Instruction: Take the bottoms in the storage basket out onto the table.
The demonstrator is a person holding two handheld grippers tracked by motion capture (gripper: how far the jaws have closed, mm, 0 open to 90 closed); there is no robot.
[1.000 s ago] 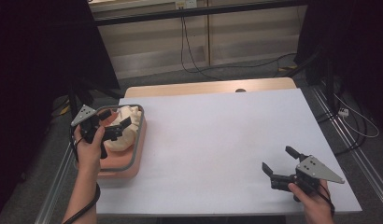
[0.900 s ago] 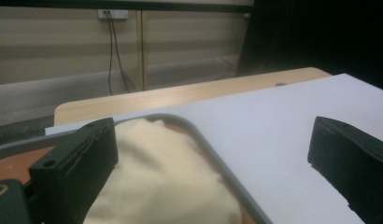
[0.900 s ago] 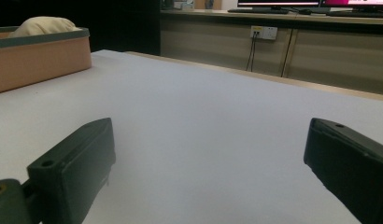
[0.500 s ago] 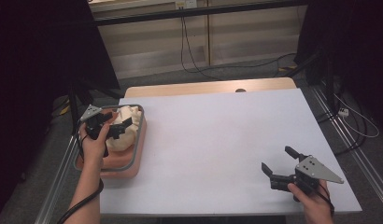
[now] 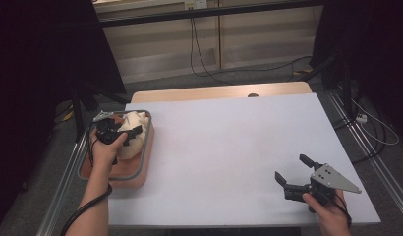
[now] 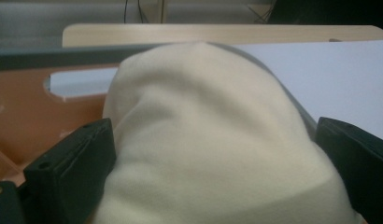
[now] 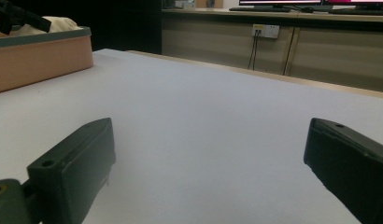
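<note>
1. The cream-coloured soft fleece cloth (image 6: 213, 140) sits bundled inside the salmon-pink plastic tray with the grey rim (image 5: 143, 147), at the left edge of the white worktop (image 5: 229, 147). In the left gripper view the cloth bulges up right between the two black jaws, one jaw on each flank of the mound.

2. The left gripper (image 5: 122, 133) is over the tray in the high view, jaws pointing right across the cloth (image 5: 135, 132), the hand wrapped round its handle.

3. Against the frame from half a second ago, that left gripper has moved further in over the bundle and turned toward the middle of the tray; a second ago it was nearer the tray's left rim. The tray itself has not shifted.

4. The left jaws are spread wide, straddling the cloth. They seem to sit against its sides, but they have not pinched it.

5. The right gripper (image 5: 294, 176) is low over the near right part of the worktop, well apart from the tray, and has not moved over the last second.

6. Its jaws are released and wide apart with nothing between them; in the right gripper view bare white worktop (image 7: 217, 121) lies between them, the tray (image 7: 40, 56) far off at upper left.
</note>
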